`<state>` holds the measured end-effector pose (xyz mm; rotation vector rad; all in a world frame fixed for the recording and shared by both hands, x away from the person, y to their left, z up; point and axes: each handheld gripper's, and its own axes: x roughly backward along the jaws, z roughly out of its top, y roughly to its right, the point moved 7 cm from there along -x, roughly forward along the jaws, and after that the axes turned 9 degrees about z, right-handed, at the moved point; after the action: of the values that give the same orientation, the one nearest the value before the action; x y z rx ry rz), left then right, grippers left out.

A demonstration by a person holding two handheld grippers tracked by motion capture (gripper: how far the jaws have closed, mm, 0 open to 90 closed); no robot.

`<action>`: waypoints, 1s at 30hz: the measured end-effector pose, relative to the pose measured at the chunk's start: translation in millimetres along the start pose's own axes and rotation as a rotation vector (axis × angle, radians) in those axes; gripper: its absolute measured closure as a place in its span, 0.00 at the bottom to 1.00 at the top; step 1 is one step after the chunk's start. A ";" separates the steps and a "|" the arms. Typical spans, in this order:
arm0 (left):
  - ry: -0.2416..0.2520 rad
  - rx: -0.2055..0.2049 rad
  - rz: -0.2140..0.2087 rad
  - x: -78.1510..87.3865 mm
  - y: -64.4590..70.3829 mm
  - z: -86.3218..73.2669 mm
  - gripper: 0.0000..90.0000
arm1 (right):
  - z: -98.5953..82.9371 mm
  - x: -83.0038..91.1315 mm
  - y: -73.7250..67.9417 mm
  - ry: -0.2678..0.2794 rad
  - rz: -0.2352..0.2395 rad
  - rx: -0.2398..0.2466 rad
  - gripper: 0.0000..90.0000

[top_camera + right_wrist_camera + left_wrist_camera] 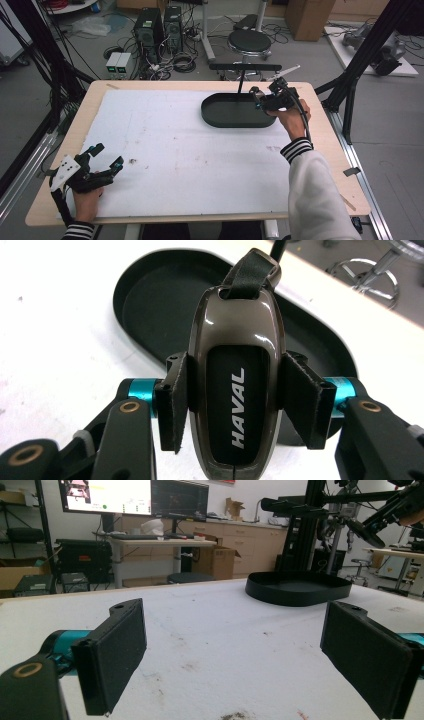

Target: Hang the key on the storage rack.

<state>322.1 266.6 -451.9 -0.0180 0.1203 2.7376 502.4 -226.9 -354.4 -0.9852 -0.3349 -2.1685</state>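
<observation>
Key fob (232,390), brown-grey with "HAVAL" lettering and a black strap at its top, sits clamped between the two pads of the right claw (235,402). In the right gripper view the fob hangs over the near rim of the black oval tray (150,300), strap end pointing to 12 o'clock. In the high view the right claw (261,100) is at the tray's (225,112) 3 o'clock end, just above its edge; fob too small to make out there. Tray lies on the white mat at about 1 o'clock of the tabletop (330,150).

Left claw (102,160) rests at 8 o'clock of the tabletop, well apart from the tray, jaws spread wide with nothing between them. Left gripper view: both pads (112,655) apart over the stained white mat, tray (300,587) far off at 1 o'clock.
</observation>
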 end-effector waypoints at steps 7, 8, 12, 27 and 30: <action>0.001 -0.003 0.000 0.1 0.4 0.0 0.13 | 15.7 9.2 6.9 0.046 -0.018 -0.010 0.54; 0.001 -0.001 -0.001 0.1 0.4 0.0 0.13 | 16.4 9.8 7.6 0.047 -0.022 -0.013 0.54; -0.001 0.003 -0.001 0.1 -0.1 0.0 0.13 | 19.2 12.3 11.2 0.065 -0.028 -0.027 0.54; -0.001 0.003 0.000 0.1 -0.5 0.0 0.13 | 30.2 14.1 17.0 0.113 -0.046 -0.027 0.54; -0.001 0.004 0.001 0.0 -0.7 0.0 0.13 | 30.8 14.7 19.1 0.123 -0.052 -0.027 0.54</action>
<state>322.3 267.3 -451.9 -0.0149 0.1252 2.7378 526.2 -232.7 -324.0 -0.8617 -0.2766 -2.2744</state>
